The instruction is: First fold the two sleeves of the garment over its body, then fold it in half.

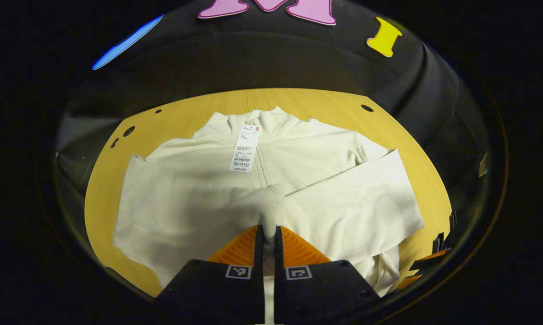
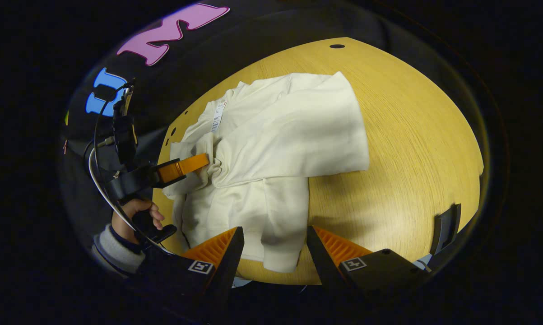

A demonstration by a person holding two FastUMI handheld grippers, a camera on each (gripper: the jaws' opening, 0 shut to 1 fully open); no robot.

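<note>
Left gripper view: the cream garment (image 1: 298,158) is seen lying on the desk (image 1: 118,158), both sleeves already laid across its body; the halving fold appears left. The left gripper (image 1: 266,234) is closed on a sleeve cuff (image 1: 271,198). In the right gripper view, the right gripper (image 2: 275,239) is held wide apart over the hem, gripping nothing, and the person's hand (image 2: 133,219) is visible.

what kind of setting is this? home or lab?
Looks like a staged recording booth, not a home: a bare wooden table with drilled holes, black cloth wall close behind it, and a cream garment with its store tag on, worked by handheld grippers.
</note>
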